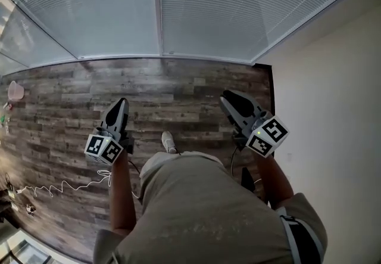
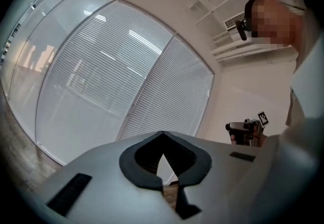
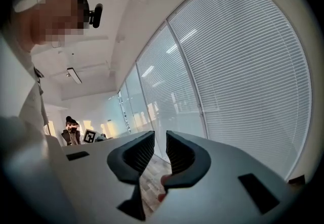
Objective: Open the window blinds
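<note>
Person is standing on wood plank floor (image 1: 178, 87) facing the window blinds (image 1: 238, 6), holding one claw in each hand. Blinds are hanging down fully, reaching the bottom of the window at floor level, in two panels split by a vertical frame post (image 1: 157, 6). Slats are lying flat and close together, with light coming through them.

Left claw (image 1: 122, 102) is pointing toward the blinds and hanging over the floor, not touching them. In the left gripper view, left claw (image 2: 162, 134) is sitting with tips pressed together, gripping nothing, and the blinds (image 2: 167, 96) are filling the background ahead.

Right claw (image 1: 225, 96) is also pointing at the blinds, nearer the plain wall (image 1: 333, 90) on the right, and is clear of both. In the right gripper view, right claw (image 3: 160, 136) is sitting drawn in as far as it goes, showing only a thin slit between the pads with nothing in it; the blinds (image 3: 243, 76) are running along the right side of that view.

The two claws are sitting well apart, either side of the person's body. Marker cubes are showing at the back of each: left (image 1: 103, 148), right (image 1: 266, 135). A shoe (image 1: 169, 141) is showing between the claws. A white coiled cable (image 1: 59, 187) is lying on the floor at lower left. A pink thing (image 1: 16, 90) is sitting at the far left edge, too small to identify.
</note>
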A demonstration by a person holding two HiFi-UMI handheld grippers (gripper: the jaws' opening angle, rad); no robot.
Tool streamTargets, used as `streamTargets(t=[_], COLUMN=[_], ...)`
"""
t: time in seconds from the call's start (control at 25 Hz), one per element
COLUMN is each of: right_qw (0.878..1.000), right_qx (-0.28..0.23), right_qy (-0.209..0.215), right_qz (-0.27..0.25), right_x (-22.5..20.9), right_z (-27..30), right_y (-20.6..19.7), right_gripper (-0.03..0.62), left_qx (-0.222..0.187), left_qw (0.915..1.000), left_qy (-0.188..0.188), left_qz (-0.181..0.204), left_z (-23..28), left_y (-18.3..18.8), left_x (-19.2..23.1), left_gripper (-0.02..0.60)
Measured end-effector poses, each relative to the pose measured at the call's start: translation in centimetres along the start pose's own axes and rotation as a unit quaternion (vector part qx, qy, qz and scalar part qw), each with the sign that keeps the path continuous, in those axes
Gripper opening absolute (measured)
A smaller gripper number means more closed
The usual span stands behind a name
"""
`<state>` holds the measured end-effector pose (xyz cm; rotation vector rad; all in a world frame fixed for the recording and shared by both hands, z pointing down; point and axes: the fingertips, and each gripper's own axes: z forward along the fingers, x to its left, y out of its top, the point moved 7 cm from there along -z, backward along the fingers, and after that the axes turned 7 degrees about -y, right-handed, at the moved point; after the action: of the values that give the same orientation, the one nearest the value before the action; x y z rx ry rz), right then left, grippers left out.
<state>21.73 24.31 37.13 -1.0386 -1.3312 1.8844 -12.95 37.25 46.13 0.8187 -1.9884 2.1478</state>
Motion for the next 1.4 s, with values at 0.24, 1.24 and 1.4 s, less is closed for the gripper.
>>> streamTargets(t=[0.24,1.24,1.4], right_qw=[0.999,0.998,0.998], right_qx=[-0.007,-0.034,-0.036], right_qy=[-0.014,-0.015,-0.003], right_qz=[0.033,0.056,0.056], right_x=[-2.1,-14.4,-17.4], right_z=[5.9,13.4,13.7], right_y=[0.6,5.9,7.3], right_gripper=[0.078,0.080,0.080], left_qx=[0.015,0.045,0.042], left_qw=[0.9994,0.9963,0.9965], left_qy=[-0.017,-0.034,-0.019], left_qz=[0.028,0.065,0.070], left_z=[2.9,20.7,24.1], left_y=[0.6,4.9,5.7], left_x=[5.3,5.2,3.5], left_gripper=[0.012,0.014,0.014])
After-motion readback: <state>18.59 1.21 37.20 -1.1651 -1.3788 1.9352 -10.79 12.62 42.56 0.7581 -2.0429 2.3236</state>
